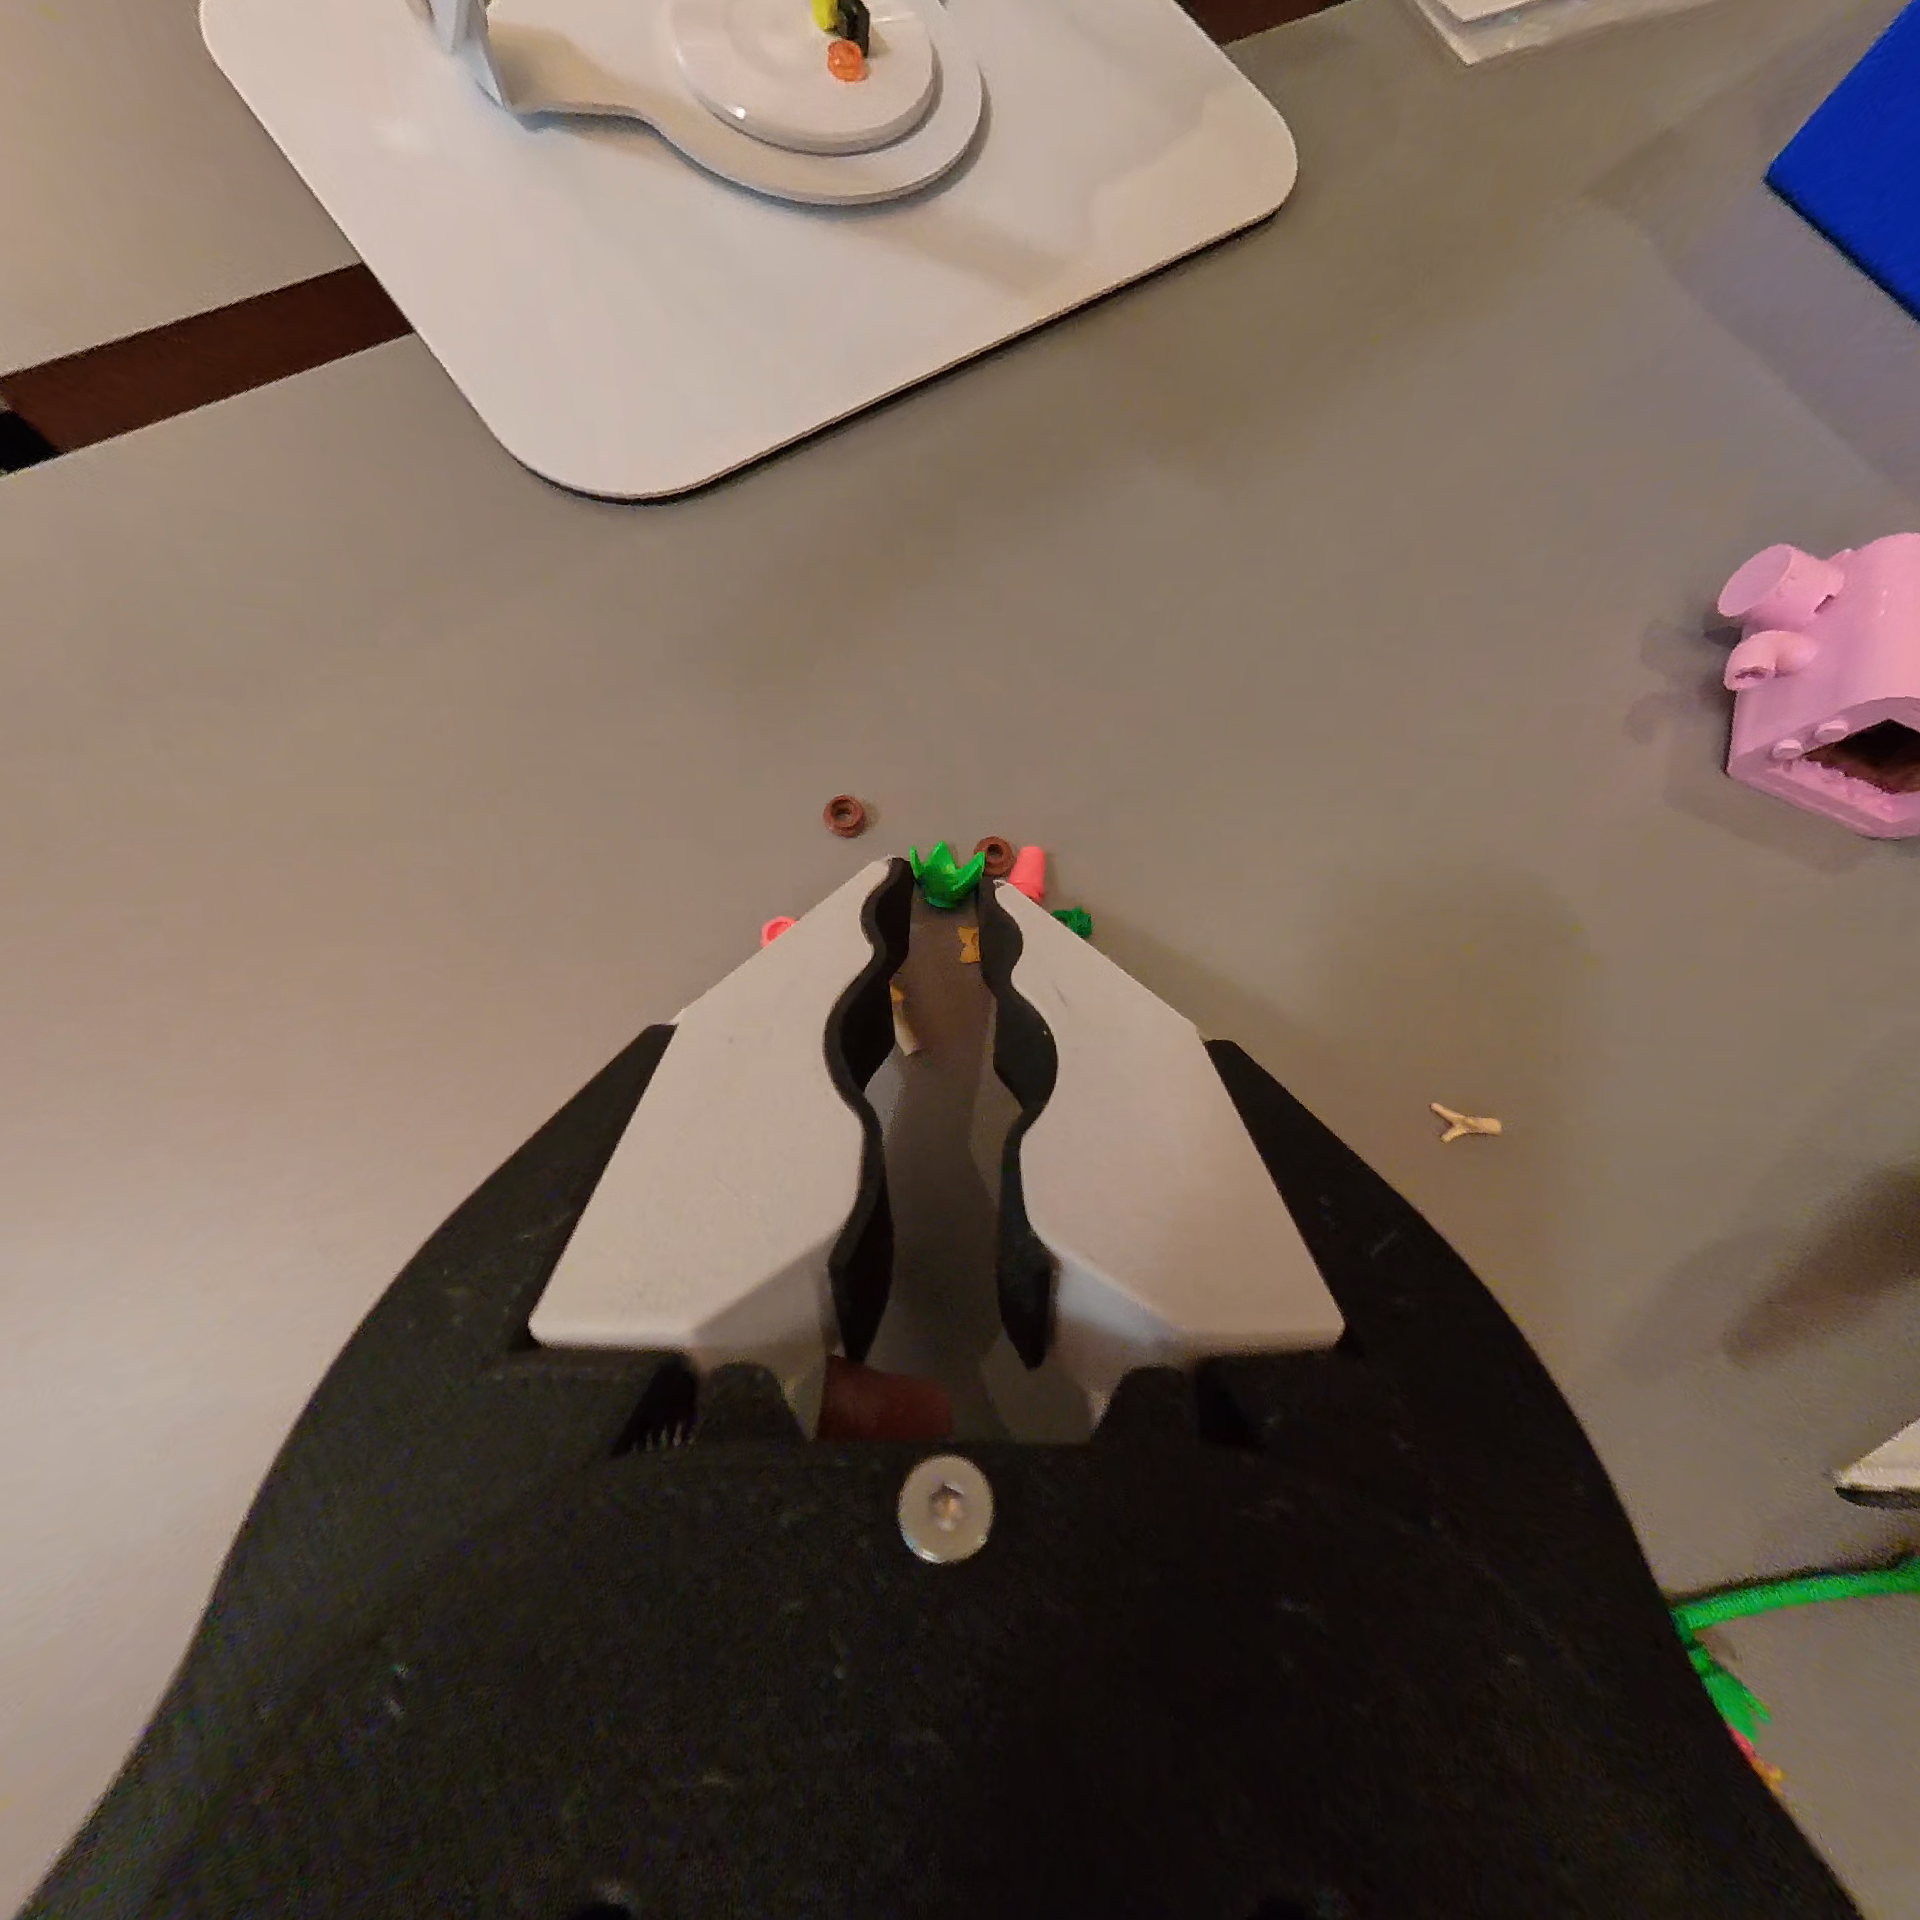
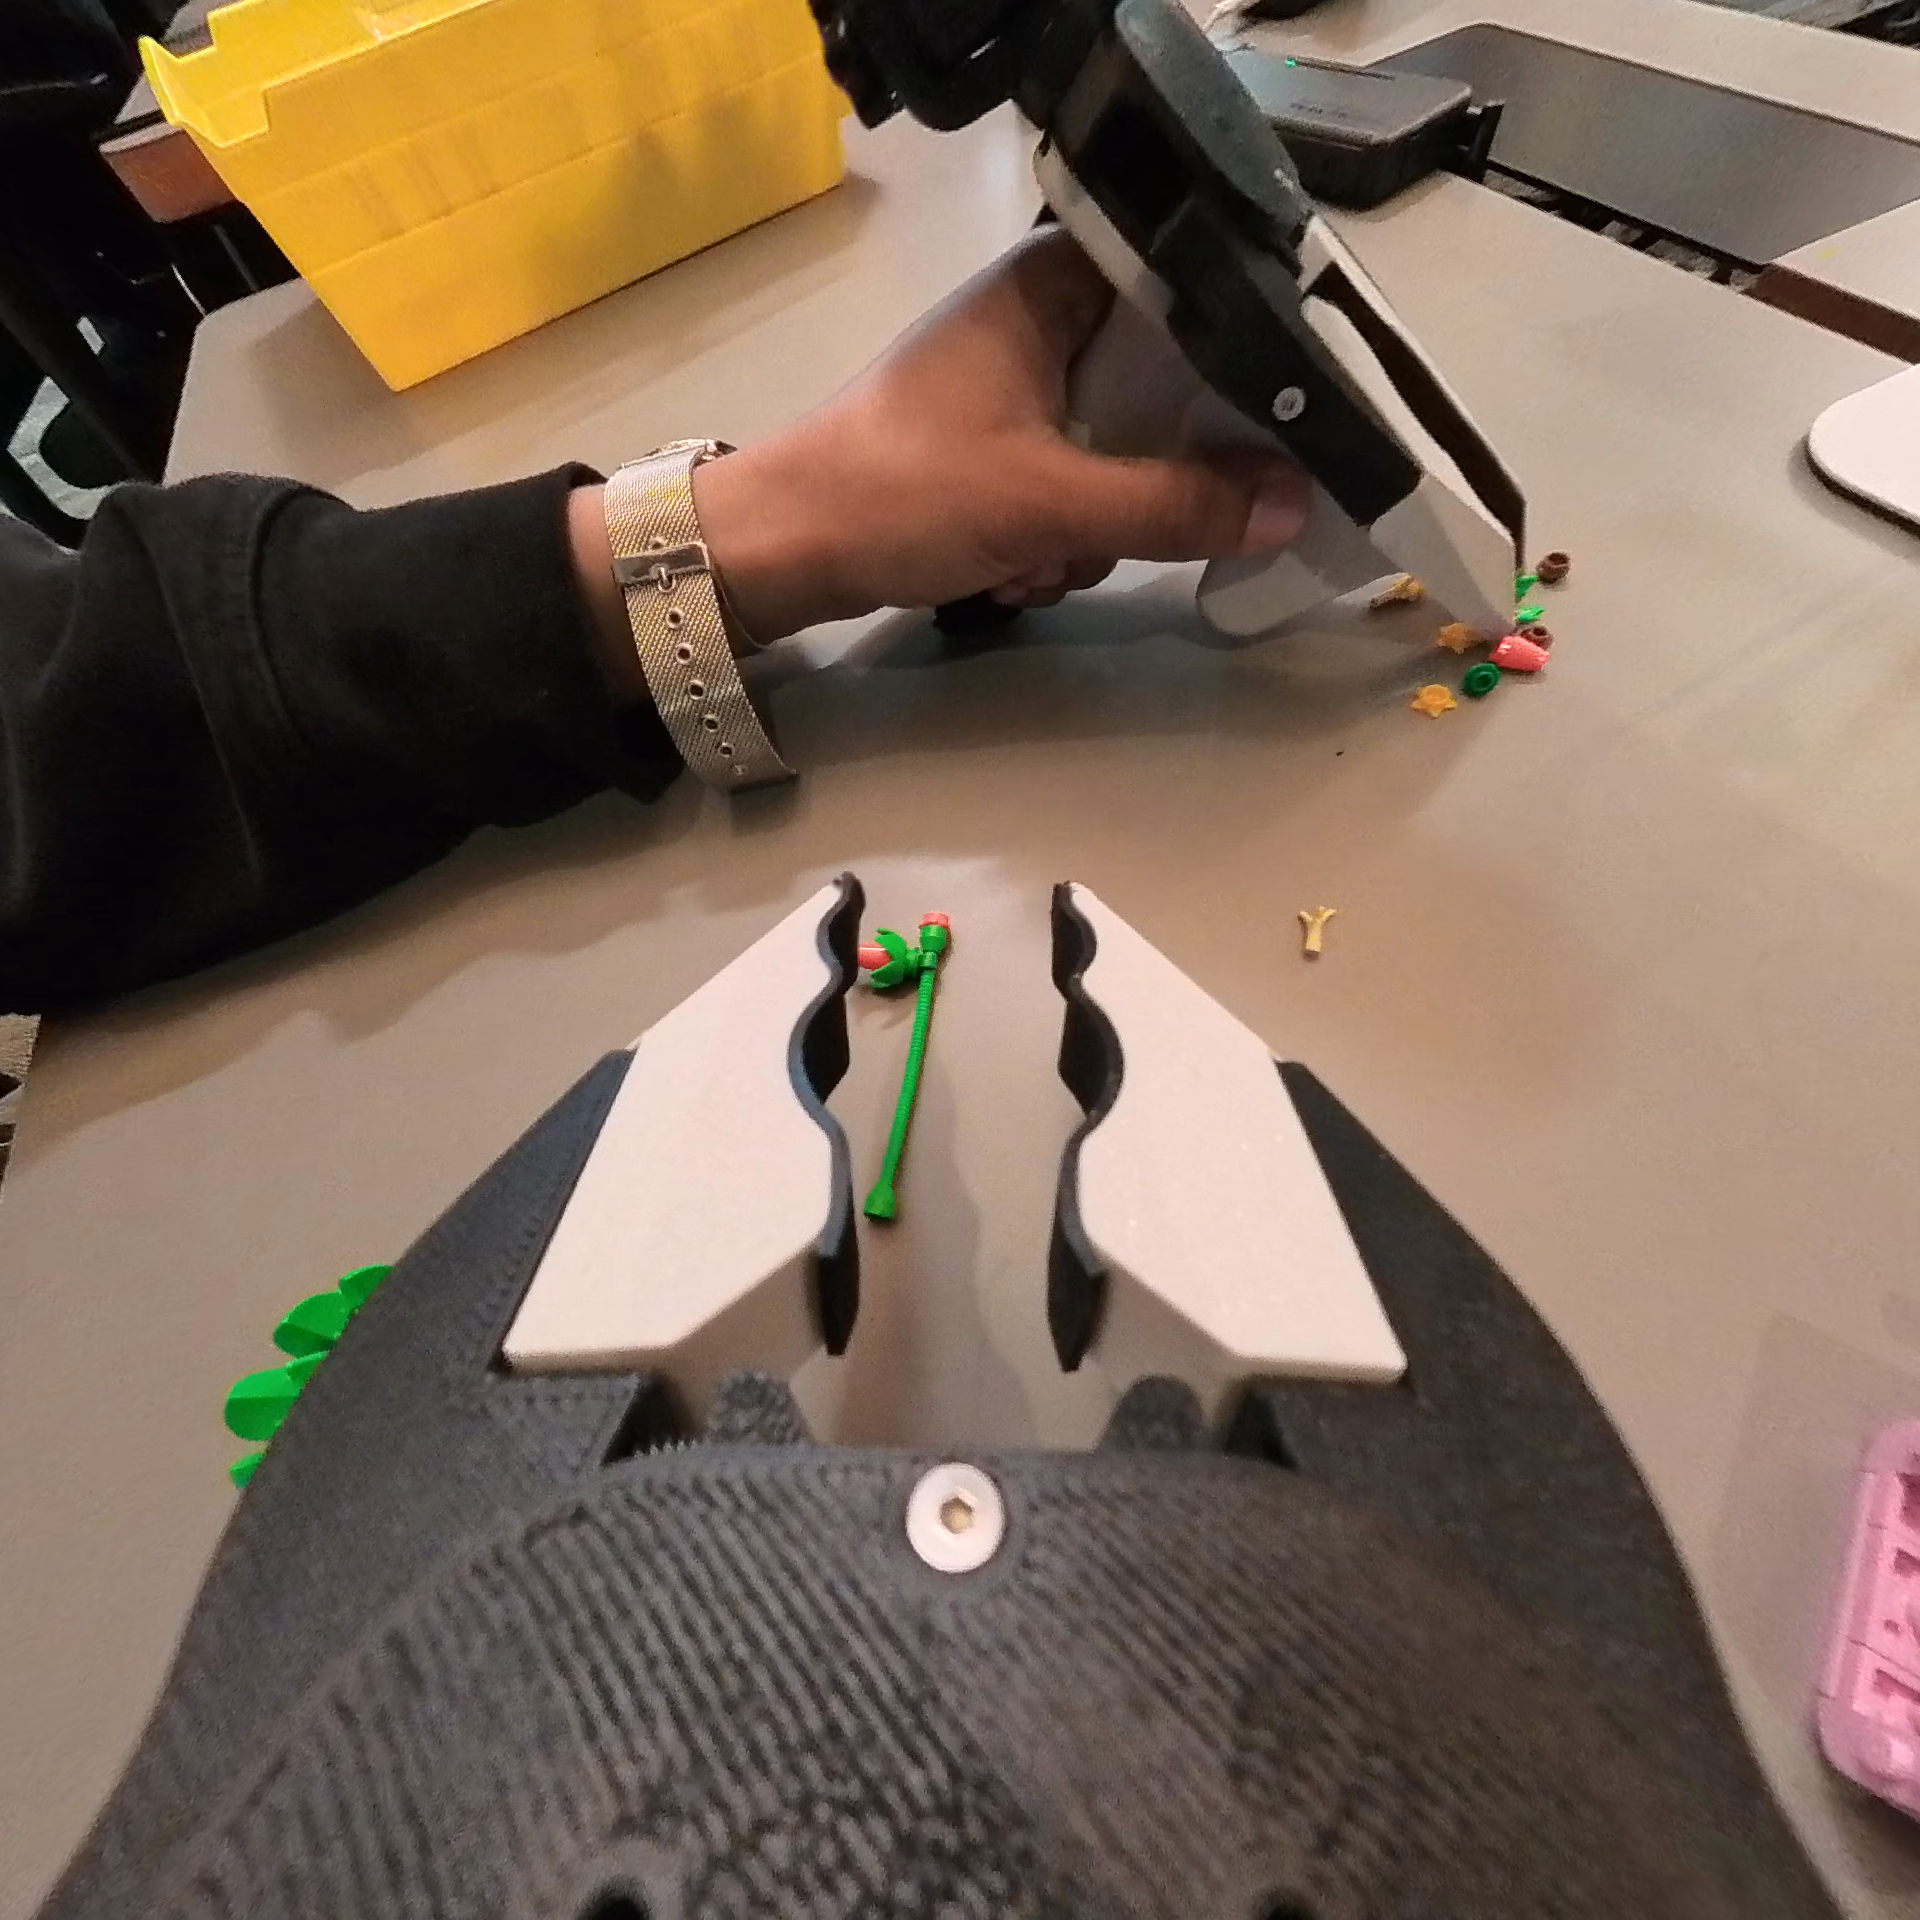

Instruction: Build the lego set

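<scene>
My left gripper (image 1: 945,878) is tipped down onto the grey table, its jaws narrowed on a small green leafy piece (image 1: 943,873) pinched between the tips. It also shows in the right wrist view (image 2: 1512,613), held by a person's hand (image 2: 935,468). Around it lie brown rings (image 1: 844,815), a pink piece (image 1: 1029,871) and a green round piece (image 2: 1480,681). My right gripper (image 2: 956,904) is open and empty, low over a green stem with a red-tipped flower (image 2: 904,1081) that lies between its fingers, nearer the left one.
A white mat (image 1: 748,312) with a white stand (image 1: 831,125) lies at the far side. A pink lego structure (image 1: 1829,696) stands to the right. A tan branch piece (image 1: 1465,1122), orange star pieces (image 2: 1437,699), green leaves (image 2: 291,1351), a yellow bin (image 2: 520,177) and a blue box (image 1: 1860,177) are around. Spacing between my two grippers at the tips: around 15 cm. My right gripper's tips are some 15 cm from the pink lego structure (image 1: 1829,696).
</scene>
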Action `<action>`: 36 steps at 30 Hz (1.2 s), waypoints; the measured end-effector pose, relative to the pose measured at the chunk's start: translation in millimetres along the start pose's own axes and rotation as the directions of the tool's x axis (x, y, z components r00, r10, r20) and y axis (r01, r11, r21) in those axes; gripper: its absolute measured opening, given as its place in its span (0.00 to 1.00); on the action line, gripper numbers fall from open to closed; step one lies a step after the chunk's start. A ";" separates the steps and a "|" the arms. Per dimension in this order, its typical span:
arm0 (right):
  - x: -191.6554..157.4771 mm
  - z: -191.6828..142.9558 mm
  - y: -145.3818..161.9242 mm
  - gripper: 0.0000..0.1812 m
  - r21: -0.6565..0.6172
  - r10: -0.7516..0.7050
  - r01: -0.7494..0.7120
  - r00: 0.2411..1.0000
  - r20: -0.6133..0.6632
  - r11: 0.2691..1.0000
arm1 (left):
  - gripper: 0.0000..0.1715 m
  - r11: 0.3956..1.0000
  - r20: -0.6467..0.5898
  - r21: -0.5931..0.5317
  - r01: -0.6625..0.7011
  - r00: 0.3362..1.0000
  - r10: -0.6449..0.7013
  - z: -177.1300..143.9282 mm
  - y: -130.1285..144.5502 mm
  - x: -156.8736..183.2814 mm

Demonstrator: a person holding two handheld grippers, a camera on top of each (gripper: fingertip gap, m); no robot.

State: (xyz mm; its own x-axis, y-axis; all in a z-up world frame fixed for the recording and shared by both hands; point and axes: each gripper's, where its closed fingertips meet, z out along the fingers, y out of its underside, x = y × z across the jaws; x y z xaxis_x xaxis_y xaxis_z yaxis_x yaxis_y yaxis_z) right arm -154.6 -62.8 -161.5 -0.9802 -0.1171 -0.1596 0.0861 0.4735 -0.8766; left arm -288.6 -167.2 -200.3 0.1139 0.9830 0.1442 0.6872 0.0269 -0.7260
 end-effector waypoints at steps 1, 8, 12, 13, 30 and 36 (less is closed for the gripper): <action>0.6 -0.2 -0.3 0.20 0.003 0.005 -0.005 1.000 -0.001 1.000 | 0.06 1.000 0.004 0.006 -0.008 1.000 0.008 -0.5 -0.6 0.4; 16.6 -12.6 -9.2 0.15 0.078 0.002 0.003 0.998 -0.061 0.997 | 0.06 0.972 -0.017 0.173 -0.160 0.986 0.165 -19.8 -16.2 22.1; 45.7 -41.0 -22.0 0.14 0.176 -0.007 0.044 0.979 -0.206 0.983 | 0.06 0.883 -0.035 0.315 -0.349 0.925 0.378 -37.1 -20.7 65.5; 53.4 -49.4 -25.3 0.14 0.201 -0.009 0.061 0.968 -0.250 0.978 | 0.06 0.865 -0.034 0.327 -0.381 0.910 0.413 -38.2 -20.3 76.1; 68.0 -81.6 -41.5 0.10 0.416 0.171 -0.105 0.977 -0.125 0.903 | 0.06 0.504 0.170 0.509 -0.698 0.655 0.736 -69.2 -30.7 173.4; 66.0 -78.0 -38.2 0.07 0.389 0.167 -0.112 0.980 -0.110 0.914 | 0.06 0.467 0.196 0.486 -0.739 0.613 0.765 -66.8 -27.1 175.9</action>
State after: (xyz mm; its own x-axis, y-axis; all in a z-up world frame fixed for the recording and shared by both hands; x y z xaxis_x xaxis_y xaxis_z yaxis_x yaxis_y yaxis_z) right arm -236.5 -20.5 -103.1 -0.9656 0.0601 -0.2529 0.2581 0.1064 -0.9602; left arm -239.2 -7.2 -110.4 0.4552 0.6587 -0.5990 -0.1114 -0.6254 -0.7724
